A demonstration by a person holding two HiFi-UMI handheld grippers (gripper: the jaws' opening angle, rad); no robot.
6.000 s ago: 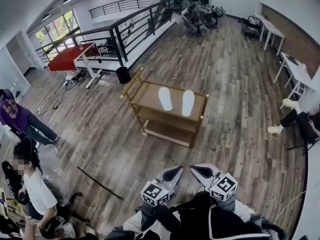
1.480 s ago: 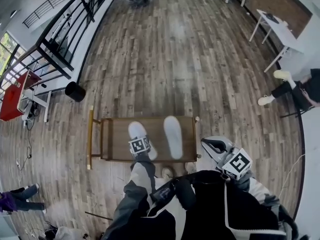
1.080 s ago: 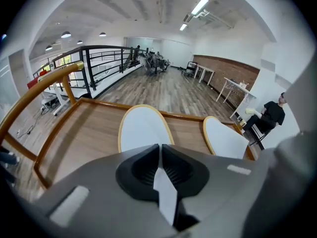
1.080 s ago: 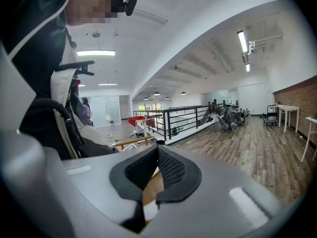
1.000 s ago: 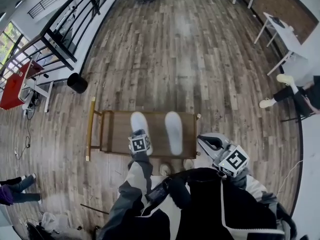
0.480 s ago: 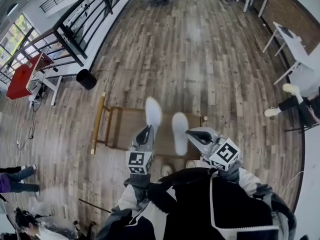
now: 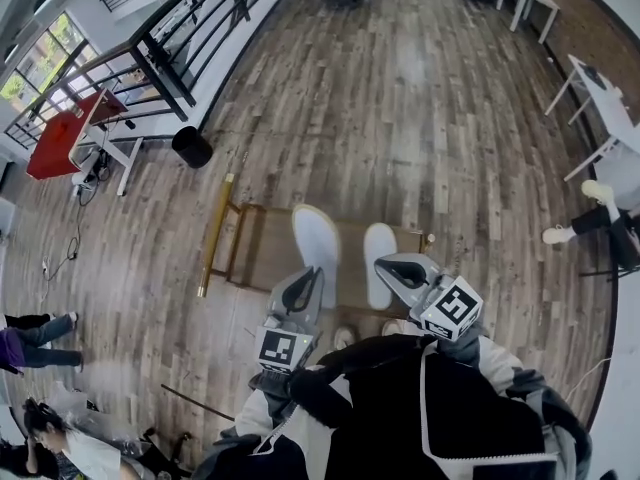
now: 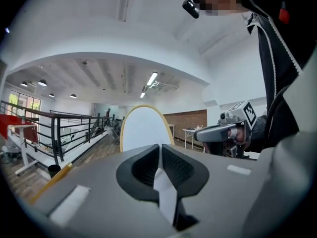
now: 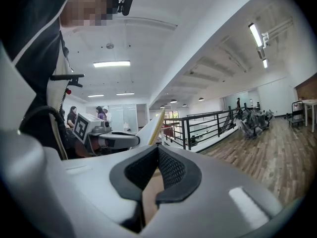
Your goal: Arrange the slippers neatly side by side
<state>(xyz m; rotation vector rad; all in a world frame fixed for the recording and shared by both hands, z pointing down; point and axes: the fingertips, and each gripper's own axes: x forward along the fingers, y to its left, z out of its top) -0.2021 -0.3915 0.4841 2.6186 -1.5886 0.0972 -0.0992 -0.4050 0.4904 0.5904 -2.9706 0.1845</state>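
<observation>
- Left gripper [image 7: 308, 278]: clenched on the heel end of a white flat slipper with a tan-edged sole [image 8: 143, 128]. A white strip of it sits pinched between the jaws. In the left gripper view the slipper stands upright, sole towards the camera, toe end up. In the head view it shows over the middle of the cart top.
- Right gripper [image 7: 392, 268]: jaws pressed together, nothing held.
- Second white slipper [image 7: 377, 243]: lies flat on the right part of a wooden cart with a gold metal frame [image 7: 250, 258], partly covered in the head view by the right gripper.
- Cart stands on a wooden plank floor [image 7: 400, 118].
</observation>
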